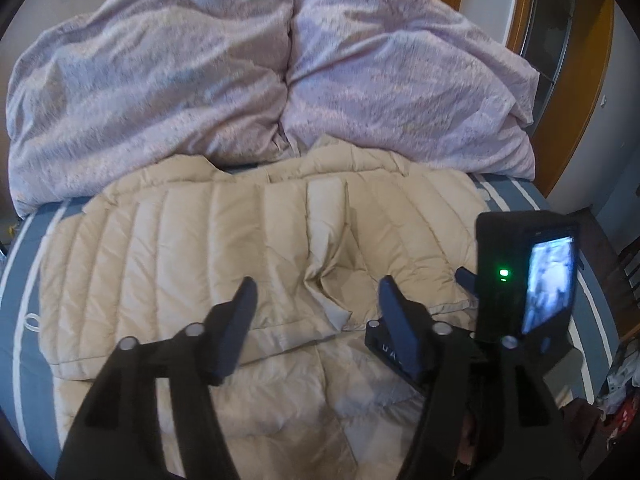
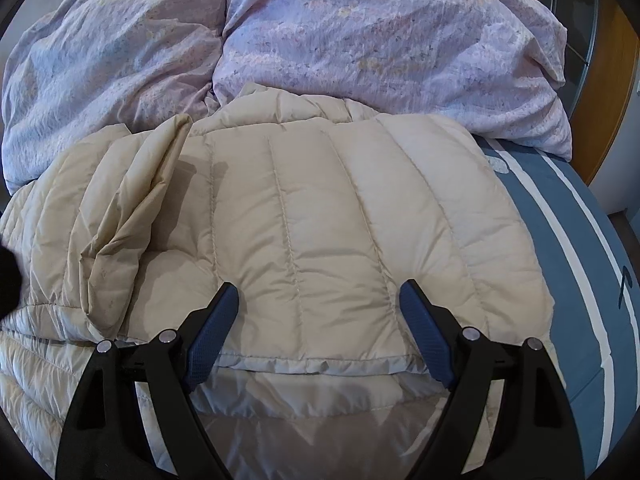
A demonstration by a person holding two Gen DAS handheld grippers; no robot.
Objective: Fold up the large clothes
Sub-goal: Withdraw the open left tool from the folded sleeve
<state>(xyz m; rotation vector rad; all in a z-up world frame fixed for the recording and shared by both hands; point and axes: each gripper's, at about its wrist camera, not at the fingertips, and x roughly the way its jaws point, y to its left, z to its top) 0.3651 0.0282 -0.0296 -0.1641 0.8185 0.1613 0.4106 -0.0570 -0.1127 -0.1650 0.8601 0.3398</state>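
Blue striped bed (image 2: 560,216), beige puffer jacket (image 2: 312,216) folded, L gripper (image 1: 316,296) & R gripper (image 2: 320,304) both released, nothing held

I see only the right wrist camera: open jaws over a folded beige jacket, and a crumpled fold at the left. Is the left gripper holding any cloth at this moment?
Observer: No. The left gripper is open above the jacket, and its pads press on nothing.
Operator: Where is the crumpled fold, compared with that gripper?
Observer: The crumpled fold lies directly between the left jaws, untouched.
Operator: The jacket runs out of my picture on the left. Where does it end?
Observer: Its left edge ends on the blue sheet, short of the side of the bed.
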